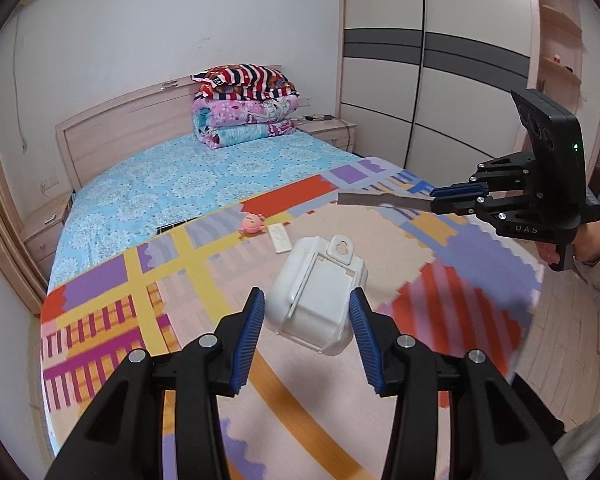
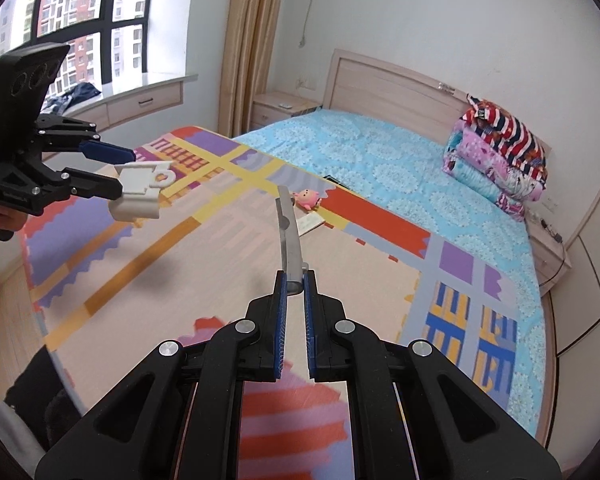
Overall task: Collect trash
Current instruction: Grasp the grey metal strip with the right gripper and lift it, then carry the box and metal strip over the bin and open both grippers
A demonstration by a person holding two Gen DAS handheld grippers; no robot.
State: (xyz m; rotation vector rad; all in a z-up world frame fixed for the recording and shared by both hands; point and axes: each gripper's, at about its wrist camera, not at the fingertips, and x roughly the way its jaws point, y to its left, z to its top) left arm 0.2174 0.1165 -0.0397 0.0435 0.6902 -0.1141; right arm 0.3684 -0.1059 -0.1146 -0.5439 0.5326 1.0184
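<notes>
My left gripper (image 1: 307,304) is shut on a white plastic box with a hanging tab (image 1: 318,292) and holds it above the colourful mat (image 1: 204,312). It also shows in the right wrist view (image 2: 124,172), with the box (image 2: 140,192) between its jaws. My right gripper (image 2: 296,280) is shut on the end of a long flat grey strip (image 2: 288,232) that points forward over the mat. In the left wrist view the right gripper (image 1: 434,199) holds the strip (image 1: 380,199) level, pointing left.
A pink toy (image 1: 252,224) and a small white card (image 1: 279,239) lie on the mat on the bed (image 1: 160,188). Folded quilts (image 1: 244,108) sit by the headboard. A wardrobe (image 1: 440,80) stands right, nightstands (image 2: 280,108) and a window (image 2: 80,20) beyond.
</notes>
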